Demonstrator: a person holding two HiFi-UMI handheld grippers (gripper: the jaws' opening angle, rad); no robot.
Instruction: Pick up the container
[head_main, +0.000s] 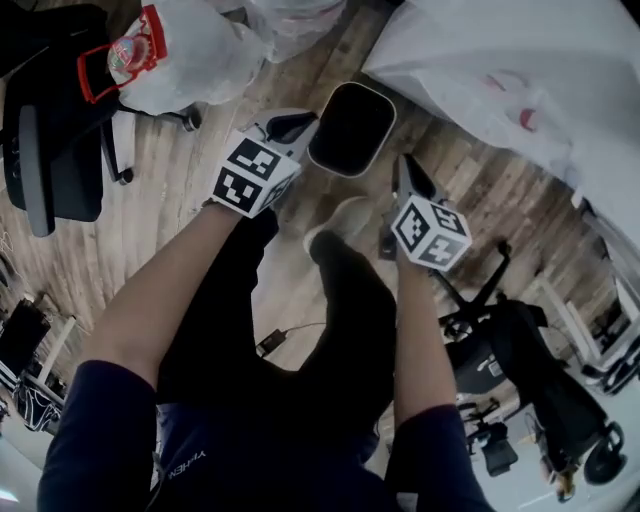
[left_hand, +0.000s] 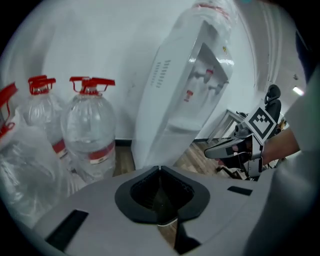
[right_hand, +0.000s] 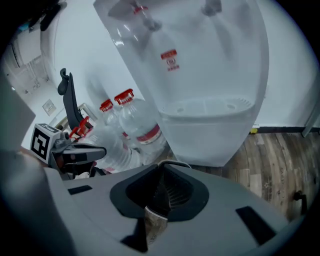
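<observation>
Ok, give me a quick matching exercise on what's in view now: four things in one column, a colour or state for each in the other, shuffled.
Things:
1. container
2. water bottles
3. water dispenser
4. left gripper

Descriptions:
A. jaws shut
B. red caps and handles
C. dark inside, pale rim
D. white, under clear plastic

Pairs: 1-C; 2-B; 3-D; 4-A

The container (head_main: 352, 128), a rounded rectangle with a dark middle and a thin pale rim, is held off the floor (head_main: 180, 220), its broad face upward, its left edge in the closed jaws of the left gripper (head_main: 298, 126) and its near right corner at the closed jaws of the right gripper (head_main: 408, 168).
</observation>
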